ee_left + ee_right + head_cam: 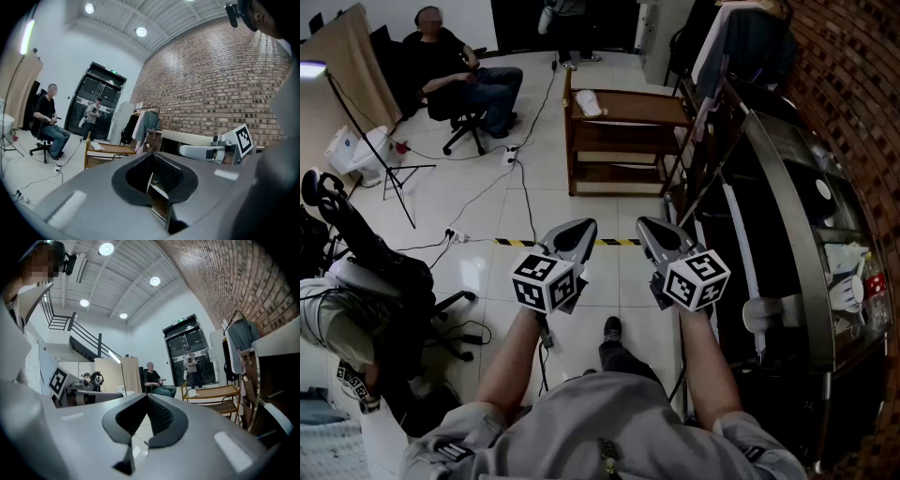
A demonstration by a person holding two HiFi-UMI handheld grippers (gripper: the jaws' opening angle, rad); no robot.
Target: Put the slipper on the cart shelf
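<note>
A white slipper lies on the top shelf of a wooden cart across the tiled floor, well ahead of both grippers. The left gripper view shows the same slipper on the cart far off, and the right gripper view has the slipper and cart at its right. My left gripper and right gripper are held side by side at waist height. Both point toward the cart, and both are shut with nothing between the jaws.
A yellow-black tape strip crosses the floor between me and the cart. A person sits on an office chair at the back left, near a light stand and trailing cables. A clothes rack and a long counter line the right side.
</note>
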